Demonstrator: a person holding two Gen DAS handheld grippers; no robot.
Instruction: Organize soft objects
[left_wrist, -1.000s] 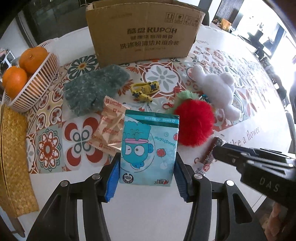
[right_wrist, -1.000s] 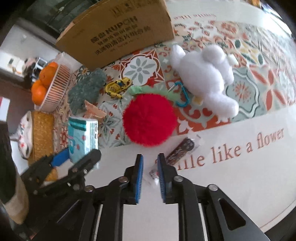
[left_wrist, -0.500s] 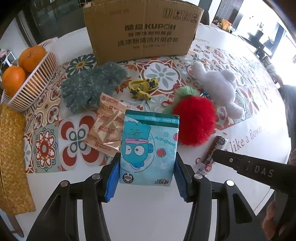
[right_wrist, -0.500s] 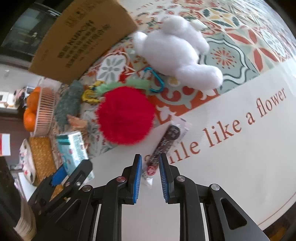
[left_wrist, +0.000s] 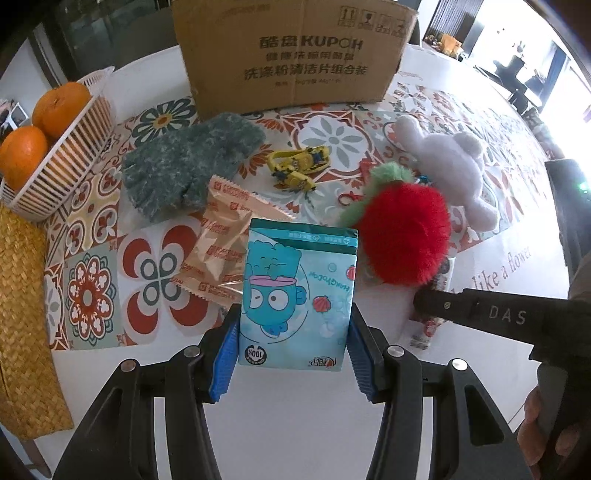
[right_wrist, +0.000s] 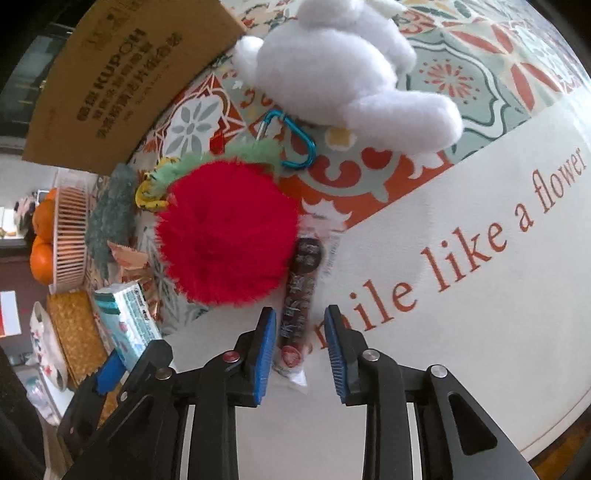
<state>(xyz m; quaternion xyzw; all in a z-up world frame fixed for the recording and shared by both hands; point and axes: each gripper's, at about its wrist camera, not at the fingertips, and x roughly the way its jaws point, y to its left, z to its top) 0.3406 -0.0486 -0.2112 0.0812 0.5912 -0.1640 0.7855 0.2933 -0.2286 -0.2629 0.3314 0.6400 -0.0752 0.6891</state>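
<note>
My left gripper (left_wrist: 293, 352) is shut on a blue cartoon tissue pack (left_wrist: 297, 299), held above the table; the pack also shows in the right wrist view (right_wrist: 127, 321). My right gripper (right_wrist: 301, 349) is open, its fingers either side of a dark snack stick packet (right_wrist: 299, 295) lying on the table. A red fluffy strawberry plush (right_wrist: 227, 236) lies just beyond it, and a white plush bear (right_wrist: 343, 70) farther back. In the left wrist view I see the red plush (left_wrist: 404, 236), white bear (left_wrist: 448, 170), a green knit glove (left_wrist: 188, 166) and the cardboard box (left_wrist: 295, 55).
An orange biscuit wrapper (left_wrist: 225, 243) and yellow minion toys (left_wrist: 299, 168) lie mid-table. A white basket (left_wrist: 62, 147) of oranges stands at the left, beside a woven mat (left_wrist: 22, 314). A blue carabiner (right_wrist: 295, 144) lies by the bear.
My right gripper has moved forward to the snack stick packet and opened around it. My left gripper still holds the tissue pack and has advanced slightly.
</note>
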